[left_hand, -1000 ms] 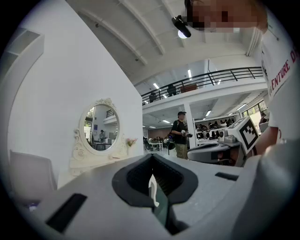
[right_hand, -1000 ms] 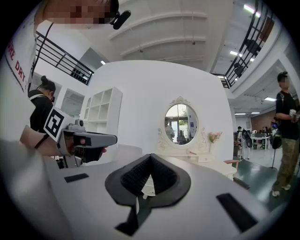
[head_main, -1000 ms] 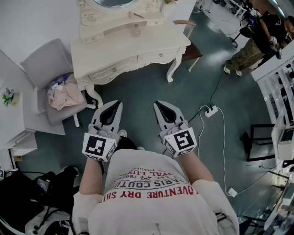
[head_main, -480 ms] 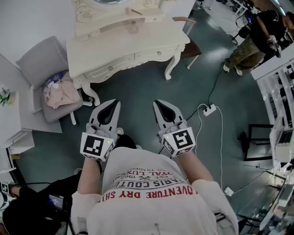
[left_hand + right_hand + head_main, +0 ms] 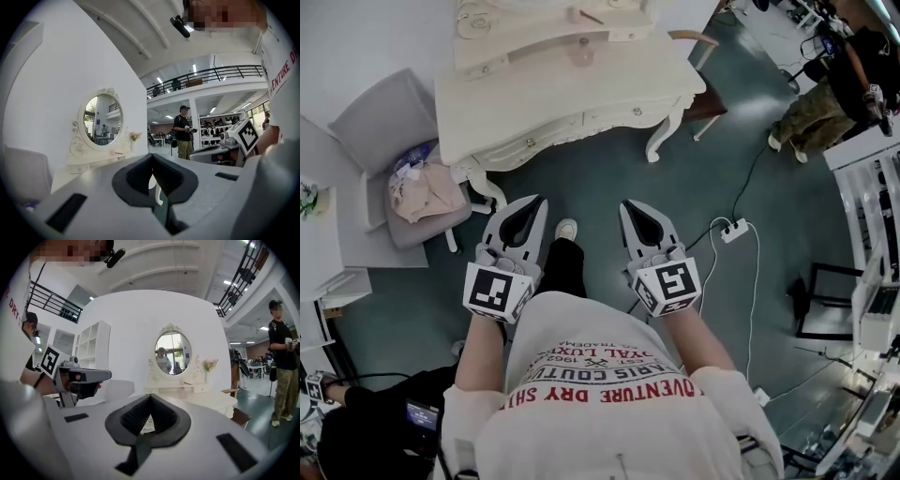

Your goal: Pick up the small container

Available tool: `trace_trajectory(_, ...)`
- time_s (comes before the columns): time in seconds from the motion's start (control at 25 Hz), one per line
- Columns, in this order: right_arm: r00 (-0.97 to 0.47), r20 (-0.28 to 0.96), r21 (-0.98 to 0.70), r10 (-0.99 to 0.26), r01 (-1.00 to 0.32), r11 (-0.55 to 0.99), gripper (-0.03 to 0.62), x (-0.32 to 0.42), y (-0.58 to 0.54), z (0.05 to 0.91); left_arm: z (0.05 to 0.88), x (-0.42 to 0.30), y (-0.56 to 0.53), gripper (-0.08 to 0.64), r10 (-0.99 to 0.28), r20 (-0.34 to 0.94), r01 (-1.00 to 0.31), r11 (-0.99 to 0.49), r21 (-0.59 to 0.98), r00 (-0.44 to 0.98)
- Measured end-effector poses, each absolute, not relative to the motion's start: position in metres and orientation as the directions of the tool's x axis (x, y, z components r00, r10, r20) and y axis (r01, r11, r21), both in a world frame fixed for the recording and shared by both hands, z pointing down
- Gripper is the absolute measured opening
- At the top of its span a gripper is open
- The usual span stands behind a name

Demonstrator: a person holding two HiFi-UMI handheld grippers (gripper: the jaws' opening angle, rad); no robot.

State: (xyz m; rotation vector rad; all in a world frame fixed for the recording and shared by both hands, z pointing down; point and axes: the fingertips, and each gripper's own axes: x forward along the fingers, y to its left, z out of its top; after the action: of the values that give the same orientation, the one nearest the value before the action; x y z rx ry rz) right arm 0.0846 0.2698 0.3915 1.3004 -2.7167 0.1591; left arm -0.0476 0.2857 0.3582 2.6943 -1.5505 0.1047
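A cream dressing table (image 5: 572, 98) with an oval mirror (image 5: 172, 352) stands ahead of me. A small pale round container (image 5: 578, 53) sits on its raised back shelf. My left gripper (image 5: 534, 201) and right gripper (image 5: 629, 205) hang side by side over the green floor, well short of the table. Both are shut with nothing between the jaws. In the left gripper view the shut left gripper (image 5: 151, 157) points at the mirror (image 5: 104, 119). The right gripper (image 5: 150, 397) points at the table front (image 5: 206, 401). The container is too small to make out in either gripper view.
A grey chair (image 5: 389, 131) with clothes on it stands left of the table. A wooden chair (image 5: 705, 94) is at its right end. A power strip (image 5: 732, 230) with cables lies on the floor. A person (image 5: 825, 98) stands at the far right by white shelves (image 5: 872, 187).
The person has stepped a little toward the table; a shoe now shows on the floor between the grippers. Both grippers stay shut and level.
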Motion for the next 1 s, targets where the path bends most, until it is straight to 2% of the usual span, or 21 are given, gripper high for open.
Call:
trace_trajectory(0.6,-0.547,0.18,-0.011,-0.818,-0.832,0.554,-0.002,0.047,0.014,0.378,0.351,-0.087,0.013,0.008,-0.809,0.063,-0.811,-0.583,0.045,0.585)
trace_trajectory(1.0,-0.533,0.189,-0.002,-0.825,-0.84,0.542,-0.002,0.029,-0.094,0.376,0.351,-0.102,-0.092,0.008,-0.799,0.075,-0.803,-0.594,0.056,0.597)
